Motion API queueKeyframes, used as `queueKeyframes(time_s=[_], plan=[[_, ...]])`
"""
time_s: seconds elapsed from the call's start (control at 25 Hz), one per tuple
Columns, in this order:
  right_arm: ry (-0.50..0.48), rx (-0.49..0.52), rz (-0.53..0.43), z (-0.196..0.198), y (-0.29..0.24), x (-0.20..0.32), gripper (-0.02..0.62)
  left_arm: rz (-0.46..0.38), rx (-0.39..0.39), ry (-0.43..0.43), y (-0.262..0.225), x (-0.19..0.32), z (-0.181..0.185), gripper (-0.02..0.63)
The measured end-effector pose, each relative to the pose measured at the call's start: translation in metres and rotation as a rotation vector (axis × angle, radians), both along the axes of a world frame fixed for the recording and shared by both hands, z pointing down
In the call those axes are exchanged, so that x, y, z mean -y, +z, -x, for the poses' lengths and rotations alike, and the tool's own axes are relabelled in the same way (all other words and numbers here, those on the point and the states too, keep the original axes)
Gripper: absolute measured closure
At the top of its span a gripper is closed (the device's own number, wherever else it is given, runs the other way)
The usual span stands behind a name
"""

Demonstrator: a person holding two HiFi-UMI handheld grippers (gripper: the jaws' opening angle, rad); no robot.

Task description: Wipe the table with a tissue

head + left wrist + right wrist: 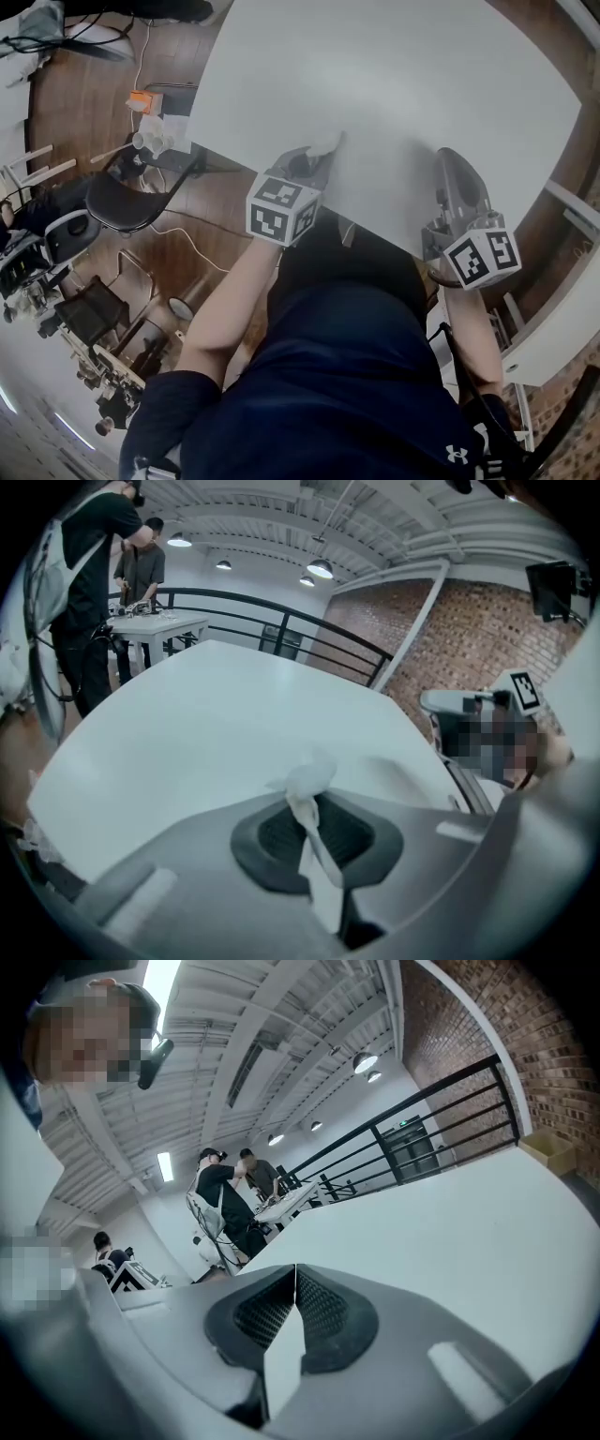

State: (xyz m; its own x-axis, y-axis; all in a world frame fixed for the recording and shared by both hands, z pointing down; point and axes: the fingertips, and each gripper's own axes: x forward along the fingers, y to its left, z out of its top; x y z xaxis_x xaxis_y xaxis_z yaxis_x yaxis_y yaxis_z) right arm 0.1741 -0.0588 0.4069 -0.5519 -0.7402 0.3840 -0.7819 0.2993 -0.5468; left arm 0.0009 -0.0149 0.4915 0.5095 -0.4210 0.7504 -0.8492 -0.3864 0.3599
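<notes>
A large white table [394, 84] fills the upper part of the head view. At its near edge my left gripper [314, 161] is shut on a crumpled white tissue [325, 143], which sticks out past the jaw tips over the tabletop. In the left gripper view the tissue [309, 789] is pinched between the closed jaws and bunches up at the tip of the left gripper [314, 803]. My right gripper [452, 161] rests over the table's near edge further right, shut with nothing in it. In its own view the right gripper [294, 1274] has its pads pressed together above the white tabletop [450, 1241].
A black chair [131, 202] and a side table with an orange item [145, 101] stand left of the table on the wooden floor. Two people [103, 583] stand at another white table beyond the far end. A black railing [422, 1138] and brick wall [469, 639] lie behind.
</notes>
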Motion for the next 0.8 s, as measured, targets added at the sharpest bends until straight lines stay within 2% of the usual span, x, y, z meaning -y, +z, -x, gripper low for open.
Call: queueKeyframes(time_s=[0.32,0.48,0.64,0.8], plan=[[-0.066,-0.014,-0.074,0.060,-0.041,-0.013,0.584,-0.097,-0.054,-0.060,-0.053,-0.030,0.047,0.597],[-0.075,-0.069,-0.143,0.083,-0.065,-0.018,0.584,-0.149,-0.084,-0.086,-0.082,-0.041,0.074,0.597],[-0.095,-0.111,-0.195,0.103,-0.088,-0.016,0.584,-0.194,-0.149,-0.130,-0.108,-0.038,0.094,0.597],[-0.106,-0.126,-0.221,0.126,-0.101,-0.015,0.584,-0.242,-0.179,-0.112,-0.128,-0.028,0.106,0.597]])
